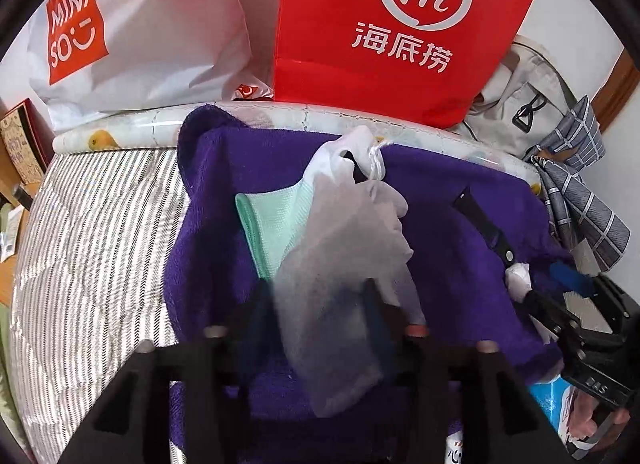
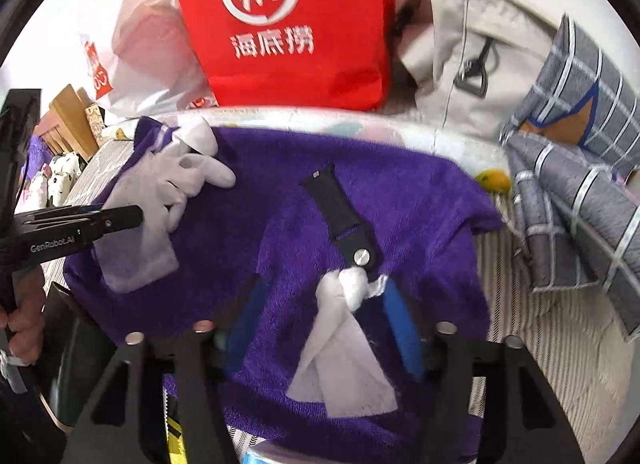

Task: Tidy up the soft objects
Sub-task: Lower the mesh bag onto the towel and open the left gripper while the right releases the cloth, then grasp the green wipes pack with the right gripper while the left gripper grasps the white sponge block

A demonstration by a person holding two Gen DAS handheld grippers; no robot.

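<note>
- Two grippers are seen over a purple towel [image 2: 400, 200] spread on a striped bed [image 1: 92, 232].
- Left gripper [image 1: 320, 296]: jaws are closed on a white drawstring pouch [image 1: 340, 248], which is lifted and hangs in front of the lens; a mint cloth [image 1: 276, 220] is seen behind it.
- Right gripper [image 2: 320, 328]: blue fingers [image 2: 396, 316] are spread apart around a white knotted cloth [image 2: 344, 344] lying on the towel, not pinched yet.
- Black watch strap [image 2: 340, 216] lies just beyond the knot, touching or nearly so.
- Step judged: knotted cloth is to be grabbed; the close should be made low on the knot, with the strap and towel pile kept out of the pinch.
- Writing read: "Hi" plus Chinese characters on red bag [image 1: 400, 24]; "MINISO" on white bag [image 1: 132, 32]; "GenRobot.AI" on left gripper's body, seen in right view.
- Grey backpack [image 2: 472, 56] and checked cloth [image 2: 580, 168] are seen at right.
</note>
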